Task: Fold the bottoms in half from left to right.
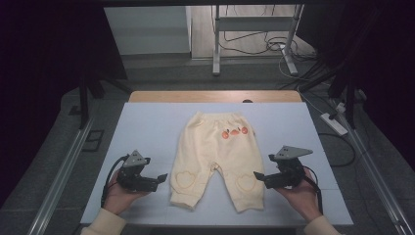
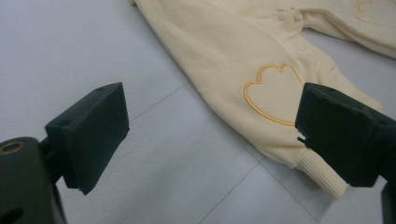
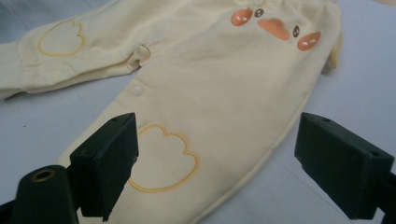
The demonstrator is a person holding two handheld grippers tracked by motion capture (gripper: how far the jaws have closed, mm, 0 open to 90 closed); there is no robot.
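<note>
**Jaws wide, one at each trouser leg**

Jaws stand wide apart on both grippers, holding nothing. The yellow baby trousers (image 1: 215, 159) lie flat on the pale surface (image 1: 147, 127), waistband away from the person, legs running towards them. The left gripper (image 1: 161, 178) sits just beside the outer edge of the trousers' left leg, near its ribbed cuff (image 2: 322, 175); the right gripper (image 1: 258, 176) sits just at the other leg's outer edge. Each points inward across the trousers' long axis, about equally near.

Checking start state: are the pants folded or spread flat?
Spread flat. The pants lie open on the table, both legs apart, waistband far, cuffs near; no fold. Both grippers open beside them.
</note>
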